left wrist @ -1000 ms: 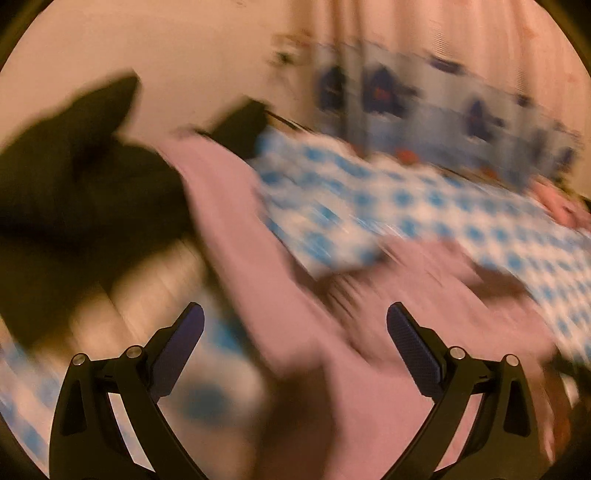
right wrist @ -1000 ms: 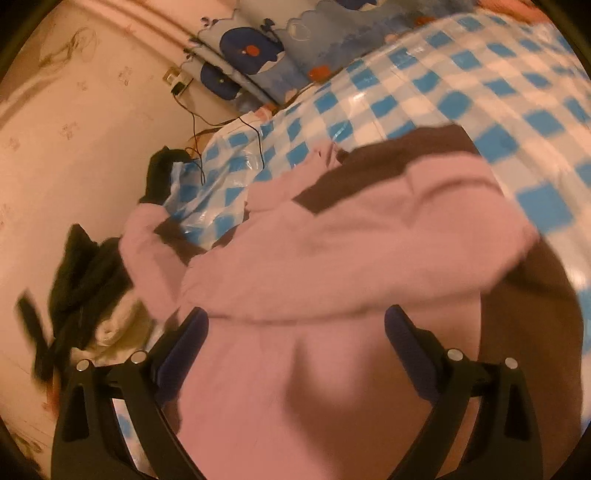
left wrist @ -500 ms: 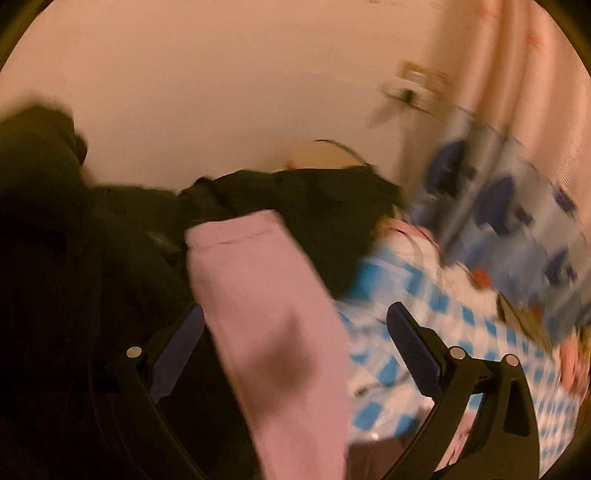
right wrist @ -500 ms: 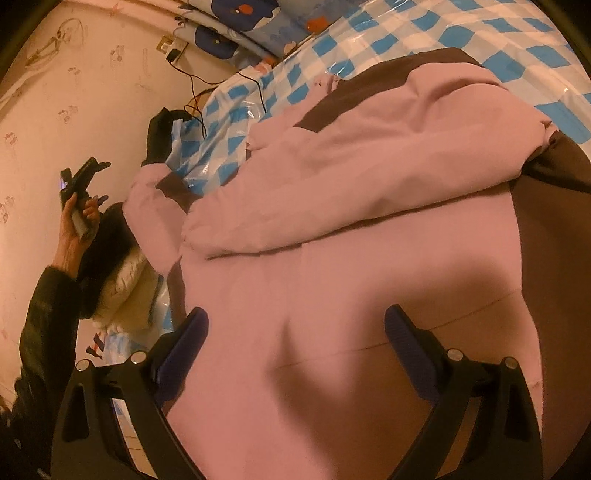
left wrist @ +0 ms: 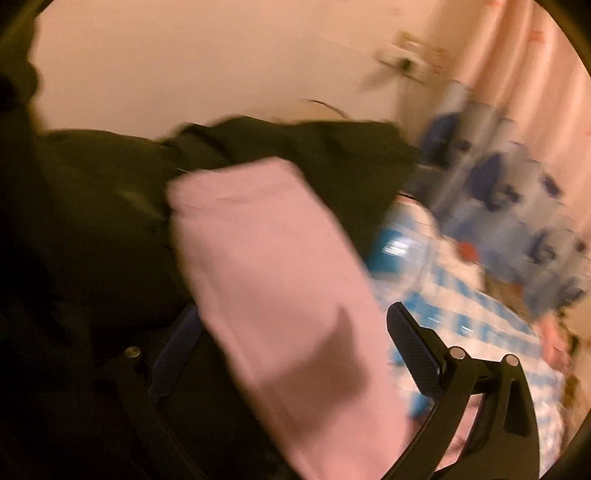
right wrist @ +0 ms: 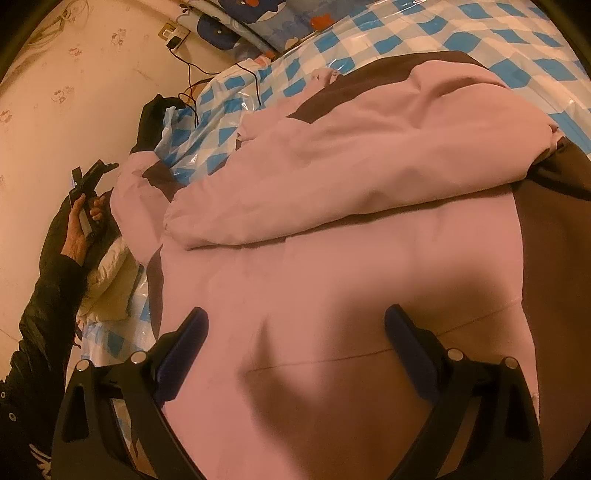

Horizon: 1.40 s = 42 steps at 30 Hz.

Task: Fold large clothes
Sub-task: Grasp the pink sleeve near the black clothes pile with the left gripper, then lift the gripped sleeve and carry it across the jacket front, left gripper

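A large pink and brown jacket (right wrist: 351,229) lies spread on the blue-checked sheet (right wrist: 424,33), one sleeve folded across its body. My right gripper (right wrist: 295,332) is open and hovers just above the jacket's pink back. My left gripper (left wrist: 291,332) is open, with the other pink sleeve (left wrist: 273,258) lying between its fingers, cuff pointing away; I cannot tell whether the fingers touch it. The left wrist view is blurred. In the right wrist view the left gripper (right wrist: 86,184) shows in a hand at the far left, beside that sleeve.
Dark clothing (left wrist: 92,221) is heaped left of the sleeve against the pale wall (left wrist: 184,62). A blue whale-print cloth (left wrist: 509,206) hangs at the right. A white padded item (right wrist: 107,277) lies at the bed's left edge. Cables (right wrist: 188,85) run from a wall socket.
My left gripper has swung left to the pink sleeve and dark pile, then edged closer. My right gripper has moved closer over the jacket's back. Both stayed open.
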Tool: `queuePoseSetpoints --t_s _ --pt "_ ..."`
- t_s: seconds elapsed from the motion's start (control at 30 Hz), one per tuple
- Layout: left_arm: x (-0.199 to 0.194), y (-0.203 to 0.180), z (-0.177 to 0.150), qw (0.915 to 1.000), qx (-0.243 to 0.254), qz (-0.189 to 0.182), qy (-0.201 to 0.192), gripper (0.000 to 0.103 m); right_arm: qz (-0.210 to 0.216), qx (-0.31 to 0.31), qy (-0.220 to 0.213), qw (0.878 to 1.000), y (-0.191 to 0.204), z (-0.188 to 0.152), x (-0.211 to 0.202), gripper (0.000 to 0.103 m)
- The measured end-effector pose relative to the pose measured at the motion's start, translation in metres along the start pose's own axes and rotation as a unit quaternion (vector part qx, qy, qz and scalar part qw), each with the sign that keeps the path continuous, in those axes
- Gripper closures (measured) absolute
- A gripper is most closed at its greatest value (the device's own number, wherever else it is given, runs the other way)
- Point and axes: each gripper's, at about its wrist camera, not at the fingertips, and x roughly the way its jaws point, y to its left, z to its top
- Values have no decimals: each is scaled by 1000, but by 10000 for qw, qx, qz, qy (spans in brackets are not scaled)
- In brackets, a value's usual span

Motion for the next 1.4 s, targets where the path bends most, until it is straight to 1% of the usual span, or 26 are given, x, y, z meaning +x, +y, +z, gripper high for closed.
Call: queuePoseSetpoints --t_s 0.03,0.07,0.1,0.13,0.17,0.2,0.23,0.27,0.33,0.4,0.47,0.53,0.67,0.8,0.87,1.03,1.17,1.3,1.4 --pt "3 -1 -1 10000 -13 42 44 8 19 12 0 10000 0 0 -1 11" --pt "5 -3 -2 9999 -47 121 90 16 44 27 8 10000 0 0 -1 11" --pt "8 -2 -2 9995 -136 228 171 42 63 30 14 10000 0 0 -2 11" --pt "13 2 -2 9988 -311 188 329 53 93 28 23 10000 1 0 -3 11" --pt "14 4 -5 9983 -438 149 366 73 119 25 26 9999 2 0 -3 11" --pt "15 4 -6 9980 -492 54 380 89 138 21 31 9999 2 0 -3 11" --pt "15 0 -9 9983 -459 56 369 90 156 13 35 9999 3 0 -3 11" --pt "14 -4 -11 9986 -409 60 315 94 176 9 37 9998 4 0 -3 11" --pt "8 -13 -13 9994 -314 9 129 96 197 14 34 9998 5 0 -3 11" --pt "-4 -28 -15 9997 -184 -79 -149 97 219 19 37 9998 6 0 -3 11" --pt "-27 -37 -22 9981 -97 -407 -454 97 257 26 39 9997 8 0 -3 11" --pt "-53 -49 -30 9943 -69 -742 -757 97 322 26 18 9995 11 0 -5 11" --pt "-101 -72 -46 9871 -6 -1209 -1047 97 333 -57 -186 9993 19 3 -16 11" --pt "-145 -92 -66 9812 -77 -1516 -1194 97 181 -5 -475 9987 18 9 -29 11" --pt "-164 -110 -78 9786 -86 -1641 -1238 97 93 100 -647 9978 12 15 -38 11" --pt "-197 -156 -109 9755 102 -1807 -1253 97 36 429 -964 9944 -7 28 -56 11" --pt "-209 -195 -135 9738 253 -1928 -1180 97 118 623 -1189 9909 -16 36 -72 11" --pt "-216 -219 -156 9729 344 -2008 -1095 97 190 787 -1289 9883 -22 40 -82 11" --pt "-214 -241 -174 9726 417 -2037 -1038 97 239 957 -1324 9863 -30 42 -87 11"
